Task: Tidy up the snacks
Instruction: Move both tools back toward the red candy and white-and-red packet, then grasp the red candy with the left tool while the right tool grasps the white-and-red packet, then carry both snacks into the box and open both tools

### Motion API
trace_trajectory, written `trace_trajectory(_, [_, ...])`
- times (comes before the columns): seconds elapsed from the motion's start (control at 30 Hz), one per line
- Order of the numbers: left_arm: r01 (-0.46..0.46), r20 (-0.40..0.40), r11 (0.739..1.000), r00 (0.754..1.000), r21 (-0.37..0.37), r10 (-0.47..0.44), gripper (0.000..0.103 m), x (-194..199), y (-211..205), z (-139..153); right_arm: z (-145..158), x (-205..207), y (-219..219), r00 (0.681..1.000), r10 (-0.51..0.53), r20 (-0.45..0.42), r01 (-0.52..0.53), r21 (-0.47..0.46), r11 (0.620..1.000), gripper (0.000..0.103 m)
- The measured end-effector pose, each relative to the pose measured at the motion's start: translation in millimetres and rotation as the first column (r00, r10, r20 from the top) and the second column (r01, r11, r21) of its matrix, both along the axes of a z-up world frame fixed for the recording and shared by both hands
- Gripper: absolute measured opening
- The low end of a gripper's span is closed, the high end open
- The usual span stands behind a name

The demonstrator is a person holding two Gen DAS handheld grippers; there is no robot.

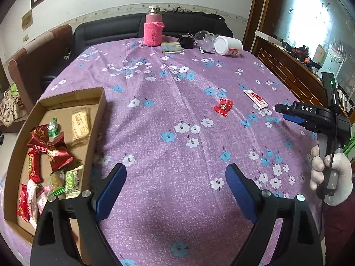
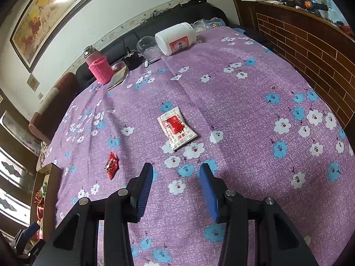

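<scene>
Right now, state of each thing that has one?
left tool: open, empty
right tool: open, empty
cardboard box: open-topped, holds snacks
red candy: loose on cloth
white-red packet: loose, flat on cloth
white jar: on its side
pink bottle: upright, capped

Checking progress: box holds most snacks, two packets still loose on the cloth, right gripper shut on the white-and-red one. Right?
Not quite. In the right wrist view the right gripper is open and empty; the white-and-red packet lies on the cloth ahead of it. The rest stands.
</scene>
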State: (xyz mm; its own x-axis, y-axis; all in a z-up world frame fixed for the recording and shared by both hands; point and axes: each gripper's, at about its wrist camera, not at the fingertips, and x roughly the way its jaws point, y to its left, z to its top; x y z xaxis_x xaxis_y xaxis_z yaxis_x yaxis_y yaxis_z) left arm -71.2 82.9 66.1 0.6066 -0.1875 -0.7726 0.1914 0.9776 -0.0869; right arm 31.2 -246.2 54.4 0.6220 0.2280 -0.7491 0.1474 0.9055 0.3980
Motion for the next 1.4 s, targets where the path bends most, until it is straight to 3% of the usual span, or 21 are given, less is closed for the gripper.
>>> trace_trajectory(0.13, [0.023,-0.021,0.999,0.999,-0.024,-0.024,0.09,8,-4,-4,1,9,-13,1.0,-0.011,0.0,0.011,-0.019,1.0,0.049])
trace_trajectory(0.2, [0.043,-0.026,0.998,0.999,-0.043,-0.044,0.09,14,-6,-4,3,17,-20,1.0,-0.016,0.002,0.016,-0.037,0.999,0.058])
trace_trajectory(0.4, [0.108,-0.049,0.987,0.992,-0.12,-0.114,0.09,41,-21,-1,-3,51,-33,1.0,-0.002,-0.015,0.001,-0.081,0.997,0.059])
trace_trajectory(0.57, [0.162,-0.019,0.983,0.986,-0.08,-0.164,0.09,66,-49,4,-15,76,-15,0.997,0.067,-0.028,-0.07,-0.112,0.991,0.059])
trace_trajectory(0.77, [0.209,-0.028,0.977,0.977,-0.035,-0.21,0.088,98,-79,-11,-27,88,17,0.992,0.124,-0.026,-0.126,-0.24,0.962,0.059])
trace_trajectory(0.83, [0.217,-0.04,0.976,0.975,-0.029,-0.218,0.088,107,-86,-17,-28,87,26,0.99,0.14,-0.025,-0.141,-0.302,0.943,0.051])
trace_trajectory(0.87, [0.221,-0.042,0.975,0.974,-0.024,-0.222,0.085,112,-90,-20,-28,87,29,0.988,0.153,-0.023,-0.153,-0.315,0.937,0.031])
trace_trajectory(0.9, [0.227,-0.044,0.974,0.973,-0.021,-0.228,0.083,115,-93,-23,-28,85,32,0.986,0.166,-0.023,-0.164,-0.332,0.929,0.026])
trace_trajectory(1.07, [0.266,-0.072,0.964,0.961,-0.003,-0.266,0.061,142,-114,-43,-28,83,28,0.983,0.182,-0.008,-0.176,-0.297,0.938,0.023])
trace_trajectory(1.33, [0.309,-0.068,0.951,0.949,0.011,-0.308,0.059,160,-130,-58,-28,83,19,0.984,0.179,0.007,-0.174,-0.211,0.962,0.023])
trace_trajectory(1.4, [0.32,-0.06,0.947,0.946,0.025,-0.319,0.045,161,-134,-59,-27,83,19,0.984,0.177,0.008,-0.172,-0.208,0.963,0.022])
